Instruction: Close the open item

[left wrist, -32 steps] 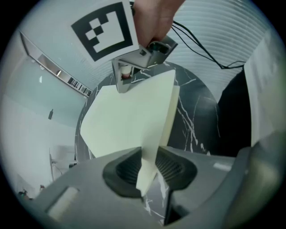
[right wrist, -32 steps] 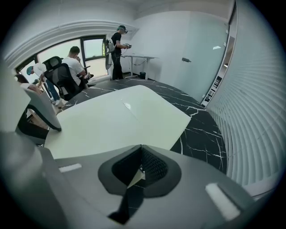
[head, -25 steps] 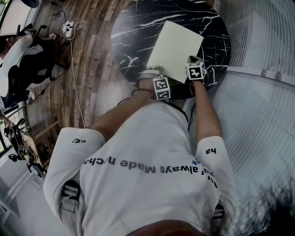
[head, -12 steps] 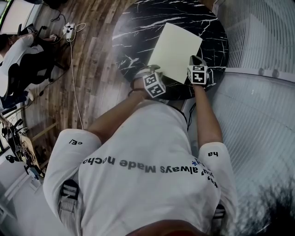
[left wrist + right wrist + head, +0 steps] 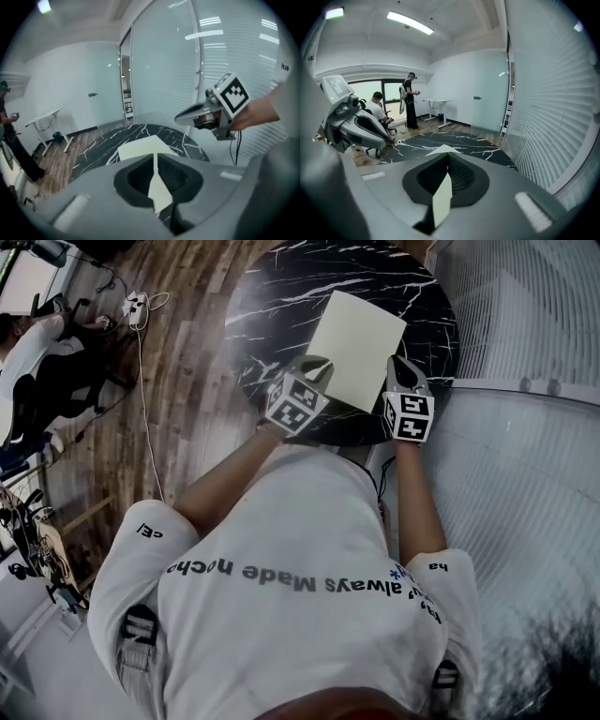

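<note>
Left tool [image 5: 320, 364]: jaws just been closing, now pressed together, nothing between them, above counter [image 5: 267, 306] edge. Pale folder [image 5: 356, 345]: flat on counter, below and ahead of both tools, touching neither; looks already closed. Right tool [image 5: 397, 363]: jaws together, empty. Next, likely: stay clear, check cover lies flat

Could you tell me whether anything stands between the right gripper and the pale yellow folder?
Nothing visible does. The right gripper hangs by the right edge of the pale yellow rectangular folder, which lies flat on the round black marble table, with only air between them.
</note>
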Demonstrator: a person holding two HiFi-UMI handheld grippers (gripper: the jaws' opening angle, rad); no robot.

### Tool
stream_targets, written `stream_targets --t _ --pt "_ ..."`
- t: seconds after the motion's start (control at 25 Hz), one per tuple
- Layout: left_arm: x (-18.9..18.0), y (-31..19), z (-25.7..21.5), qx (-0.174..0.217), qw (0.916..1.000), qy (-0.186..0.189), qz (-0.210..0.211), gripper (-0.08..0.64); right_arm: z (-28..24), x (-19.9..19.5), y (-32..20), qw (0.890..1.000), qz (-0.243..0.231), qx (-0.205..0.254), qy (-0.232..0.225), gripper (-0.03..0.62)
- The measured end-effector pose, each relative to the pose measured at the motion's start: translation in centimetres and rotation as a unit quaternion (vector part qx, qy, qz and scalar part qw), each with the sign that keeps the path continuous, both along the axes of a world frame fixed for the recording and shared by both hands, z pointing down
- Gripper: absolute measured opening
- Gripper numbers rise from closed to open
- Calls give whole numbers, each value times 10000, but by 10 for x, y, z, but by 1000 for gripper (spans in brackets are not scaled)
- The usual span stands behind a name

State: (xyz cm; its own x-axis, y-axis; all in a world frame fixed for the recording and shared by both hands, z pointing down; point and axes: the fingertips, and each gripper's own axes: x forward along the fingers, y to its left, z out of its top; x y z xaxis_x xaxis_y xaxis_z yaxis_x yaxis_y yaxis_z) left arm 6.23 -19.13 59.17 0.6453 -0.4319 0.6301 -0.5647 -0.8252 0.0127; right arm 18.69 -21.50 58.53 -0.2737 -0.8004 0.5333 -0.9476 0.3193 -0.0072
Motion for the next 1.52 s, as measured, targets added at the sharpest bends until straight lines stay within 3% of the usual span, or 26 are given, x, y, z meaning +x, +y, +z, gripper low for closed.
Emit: stream_targets --t 0.44,0.84,1.04,1.52 --pt "-3 -9 -124 463 9879 1470 -174 5 -141 -36 37 9943 29 903 -567 2" --pt "-17 -1 -218 981 9708 2176 -234 4 -233 -65 67 9837 -180 1638 -719 2" --pt "-18 3 -241 1056 9662 2348 -157 3 -248 -71 73 9812 -203 1775 -732 2" --pt "-12 8 -242 969 9669 2358 -80 3 -253 -71 75 9812 -192 1762 -760 2"
